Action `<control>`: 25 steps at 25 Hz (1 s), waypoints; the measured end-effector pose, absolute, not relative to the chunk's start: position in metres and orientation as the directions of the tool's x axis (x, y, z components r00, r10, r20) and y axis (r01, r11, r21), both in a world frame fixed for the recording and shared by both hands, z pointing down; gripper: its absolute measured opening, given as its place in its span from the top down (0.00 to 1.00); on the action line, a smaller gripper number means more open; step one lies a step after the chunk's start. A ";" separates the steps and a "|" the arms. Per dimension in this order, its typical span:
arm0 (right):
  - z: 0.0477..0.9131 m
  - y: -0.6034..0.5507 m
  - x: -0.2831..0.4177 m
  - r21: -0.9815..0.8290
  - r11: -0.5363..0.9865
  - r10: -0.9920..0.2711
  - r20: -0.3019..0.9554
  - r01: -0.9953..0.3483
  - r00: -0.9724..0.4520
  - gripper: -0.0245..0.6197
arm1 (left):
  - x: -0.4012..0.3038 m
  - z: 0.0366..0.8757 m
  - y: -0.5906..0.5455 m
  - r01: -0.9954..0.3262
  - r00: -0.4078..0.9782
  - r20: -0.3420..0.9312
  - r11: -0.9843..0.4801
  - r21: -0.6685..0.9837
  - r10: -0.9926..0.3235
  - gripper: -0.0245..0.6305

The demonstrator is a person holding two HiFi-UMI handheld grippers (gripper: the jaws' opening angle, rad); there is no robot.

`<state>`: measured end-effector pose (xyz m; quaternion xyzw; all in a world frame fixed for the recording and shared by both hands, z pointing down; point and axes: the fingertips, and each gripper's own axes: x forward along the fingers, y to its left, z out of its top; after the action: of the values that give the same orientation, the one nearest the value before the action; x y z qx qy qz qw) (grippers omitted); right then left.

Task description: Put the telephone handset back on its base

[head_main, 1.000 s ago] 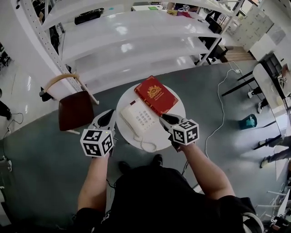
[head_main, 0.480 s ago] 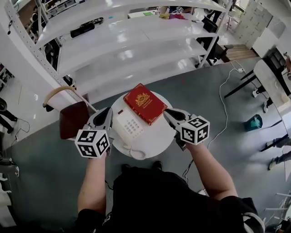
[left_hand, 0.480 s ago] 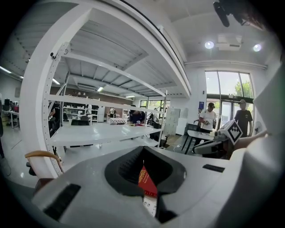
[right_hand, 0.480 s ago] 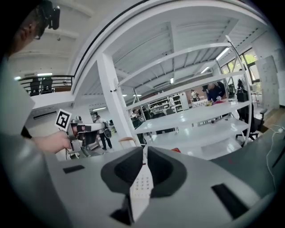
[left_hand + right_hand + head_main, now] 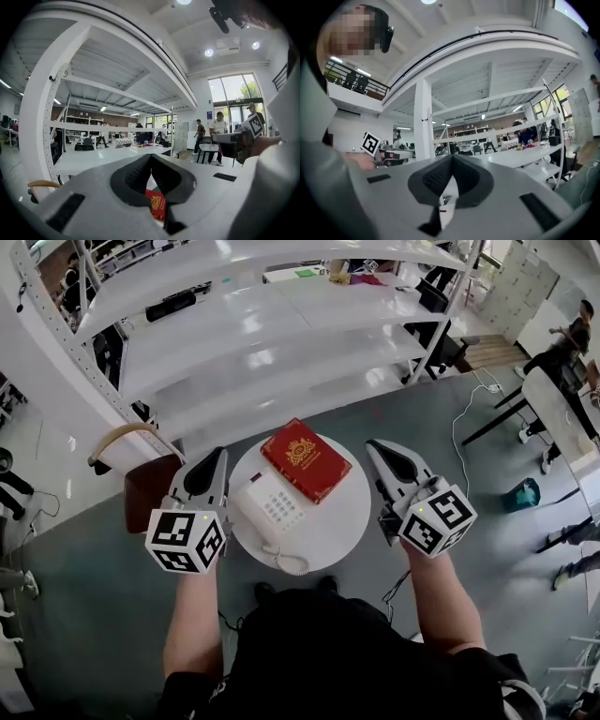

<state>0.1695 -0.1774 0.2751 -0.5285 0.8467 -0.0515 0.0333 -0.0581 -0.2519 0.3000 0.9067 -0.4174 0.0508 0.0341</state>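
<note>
Left hand-held gripper [image 5: 217, 456], right hand-held gripper [image 5: 377, 446]: seemingly level, beside telephone [image 5: 272, 507]

The head view looked steeply down on the round table [image 5: 342, 521], while both gripper views faced level toward the shared white shelving [image 5: 281, 310].

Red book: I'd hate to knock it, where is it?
In the head view, the red book lies at the far side of the round white table, just beyond the telephone.
</note>
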 end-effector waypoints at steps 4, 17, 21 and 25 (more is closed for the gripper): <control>0.260 -0.178 0.165 -0.089 0.420 -0.908 -0.031 -0.903 -0.419 0.96 | -0.074 0.295 -0.259 -0.772 0.634 0.114 -0.636 0.029 -0.765 0.95; 0.273 -0.198 0.168 -0.067 0.370 -0.929 -0.009 -0.927 -0.370 0.96 | -0.057 0.303 -0.276 -0.754 0.655 0.120 -0.656 0.029 -0.746 0.95; 0.278 -0.203 0.166 -0.069 0.373 -0.928 -0.006 -0.925 -0.374 0.96 | -0.051 0.305 -0.275 -0.752 0.656 0.125 -0.658 0.023 -0.745 0.95; 0.281 -0.205 0.157 -0.069 0.390 -0.920 -0.001 -0.918 -0.391 0.96 | -0.050 0.308 -0.275 -0.755 0.653 0.126 -0.656 0.022 -0.747 0.95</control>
<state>0.1569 -0.2054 0.2813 -0.5516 0.8334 -0.0285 0.0193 -0.0502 -0.2754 0.3075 0.9083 -0.4134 0.0527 0.0362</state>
